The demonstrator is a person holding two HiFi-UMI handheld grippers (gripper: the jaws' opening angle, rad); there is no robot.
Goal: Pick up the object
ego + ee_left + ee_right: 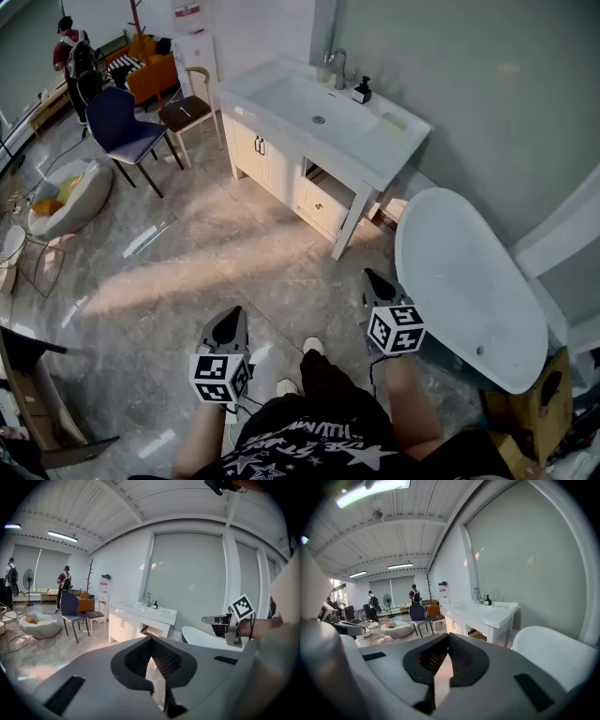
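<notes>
Both grippers are held low in front of the person, over the tiled floor. The left gripper (228, 315) has its jaws together with nothing between them, as the left gripper view (151, 640) also shows. The right gripper (367, 276) is shut and empty too, and in its own view its tips (448, 636) meet. Each gripper shows in the other's view, the right one (212, 619) and the left one (347, 628). A dark soap bottle (362, 91) and a small pale bar (395, 121) stand on the vanity top, far from both grippers.
A white vanity with a sink (281, 141) stands ahead, with a drawer pulled open. A white bathtub (469, 281) lies close on the right. A blue chair (122, 127), a brown chair (187, 111) and a beanbag (66, 197) are at the left. A person (73, 56) stands far back.
</notes>
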